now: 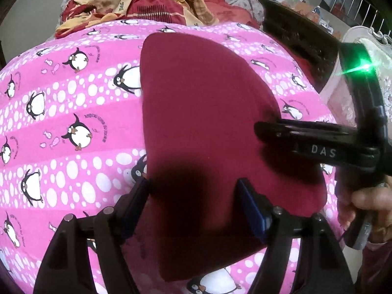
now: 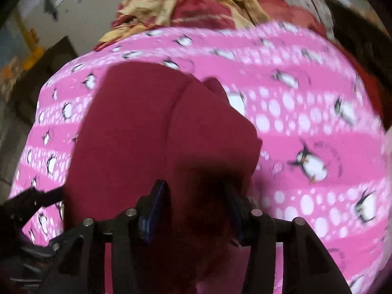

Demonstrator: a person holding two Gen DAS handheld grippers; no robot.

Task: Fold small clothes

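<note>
A small dark red garment point(image 1: 205, 112) lies folded flat on the pink penguin-print sheet point(image 1: 73, 112). My left gripper point(image 1: 193, 208) is open just above its near edge, fingers spread over the cloth. My right gripper point(image 1: 259, 128) comes in from the right, its tip at the garment's right edge. In the right wrist view the garment point(image 2: 137, 132) shows a raised fold, and my right gripper point(image 2: 196, 210) is open with the cloth's near edge between its jaws. The left gripper point(image 2: 34, 196) shows at the lower left.
A heap of red and yellow clothes point(image 1: 137, 2) lies at the far end of the bed. A dark headboard point(image 1: 301, 39) and a white frame point(image 1: 367, 56) stand to the right. A person's hand point(image 1: 367, 201) holds the right gripper.
</note>
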